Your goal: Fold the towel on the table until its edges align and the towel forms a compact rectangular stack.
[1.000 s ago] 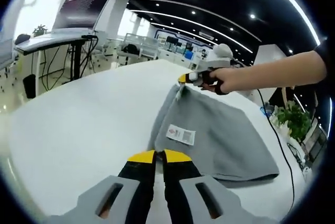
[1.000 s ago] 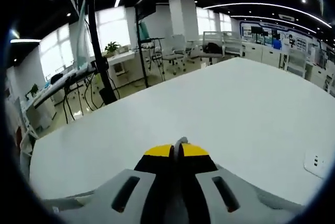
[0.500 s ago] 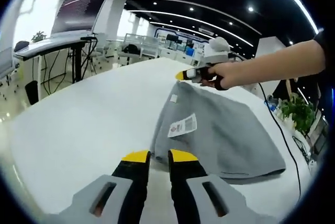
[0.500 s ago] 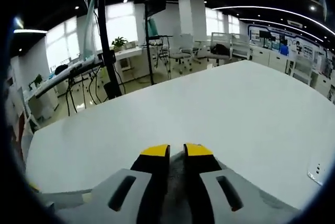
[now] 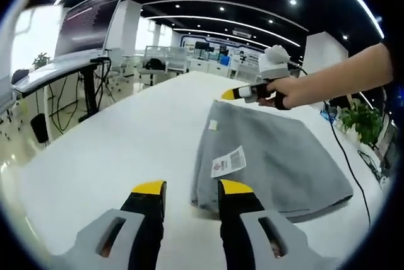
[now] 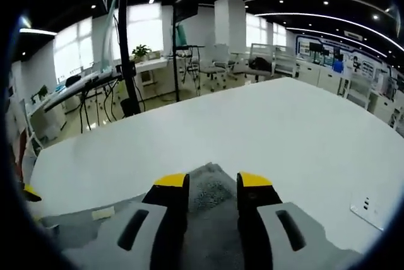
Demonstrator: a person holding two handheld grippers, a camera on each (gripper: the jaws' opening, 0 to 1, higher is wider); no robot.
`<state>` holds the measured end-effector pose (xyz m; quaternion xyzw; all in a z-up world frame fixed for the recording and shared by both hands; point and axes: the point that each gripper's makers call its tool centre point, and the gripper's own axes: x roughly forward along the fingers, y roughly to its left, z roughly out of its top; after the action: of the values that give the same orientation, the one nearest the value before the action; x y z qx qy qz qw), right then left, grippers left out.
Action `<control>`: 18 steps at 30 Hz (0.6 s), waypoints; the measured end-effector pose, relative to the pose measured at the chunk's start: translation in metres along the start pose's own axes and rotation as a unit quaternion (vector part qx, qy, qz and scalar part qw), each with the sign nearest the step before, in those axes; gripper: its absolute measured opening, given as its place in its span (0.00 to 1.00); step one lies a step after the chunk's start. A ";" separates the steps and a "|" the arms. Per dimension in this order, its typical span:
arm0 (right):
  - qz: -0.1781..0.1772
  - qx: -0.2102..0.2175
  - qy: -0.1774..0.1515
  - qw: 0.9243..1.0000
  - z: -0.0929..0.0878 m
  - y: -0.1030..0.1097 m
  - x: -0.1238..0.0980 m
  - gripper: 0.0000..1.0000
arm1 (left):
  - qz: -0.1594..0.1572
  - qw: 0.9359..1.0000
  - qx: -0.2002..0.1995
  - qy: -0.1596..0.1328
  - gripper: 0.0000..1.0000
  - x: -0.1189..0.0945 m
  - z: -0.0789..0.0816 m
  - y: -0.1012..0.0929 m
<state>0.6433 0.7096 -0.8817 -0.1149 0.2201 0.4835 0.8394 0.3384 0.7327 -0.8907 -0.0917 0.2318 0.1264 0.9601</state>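
A grey towel point(image 5: 271, 156), folded into a flat rectangle with a white care label point(image 5: 228, 161) on top, lies on the white table point(image 5: 113, 150). My left gripper point(image 5: 192, 188) stands open just short of the towel's near corner, holding nothing. In the left gripper view, the right gripper point(image 5: 238, 93), held by a person's hand point(image 5: 284, 91), hovers over the towel's far corner. The right gripper view shows my right gripper point(image 6: 212, 180) open, with the towel's corner point(image 6: 209, 185) lying loose on the table between its yellow-tipped fingers point(image 6: 170, 180).
The white table point(image 6: 265, 125) stretches wide beyond the towel. A white socket plate point(image 6: 366, 205) is set in it at the right. A desk with a monitor point(image 5: 88, 14) and office chairs point(image 6: 221, 58) stand beyond the table. A cable point(image 5: 344, 169) runs past the towel's right side.
Both grippers have opened and let go of the towel's corners. The towel has settled flat on the table. The left gripper has drawn back a little.
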 end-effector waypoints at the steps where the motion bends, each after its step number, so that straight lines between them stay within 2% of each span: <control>1: -0.002 0.000 0.000 1.000 -0.002 -0.001 -0.004 0.30 | 0.001 1.000 0.006 0.002 0.40 0.001 -0.001 0.000; 4: -0.008 0.001 -0.001 1.000 -0.005 -0.012 -0.012 0.36 | 0.000 1.000 0.002 0.002 0.45 0.002 0.000 0.001; 7: -0.005 0.002 0.002 1.000 -0.011 -0.020 -0.020 0.47 | 0.000 1.000 0.001 0.002 0.50 0.003 0.001 0.002; 11: -0.009 0.014 0.007 1.000 -0.021 -0.028 -0.034 0.59 | 0.012 1.000 0.009 0.004 0.66 0.003 0.003 0.007; 13: -0.012 0.017 0.009 1.000 -0.024 -0.032 -0.037 0.63 | 0.007 1.000 0.010 0.010 0.67 0.004 0.003 0.005; 18: -0.023 0.039 0.012 0.999 -0.032 -0.050 -0.052 0.63 | 0.005 1.000 0.008 0.013 0.65 0.003 0.003 0.007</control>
<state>0.6555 0.6322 -0.8857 -0.0926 0.2460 0.4540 0.8513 0.3403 0.7409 -0.8900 -0.0847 0.2462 0.1283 0.9570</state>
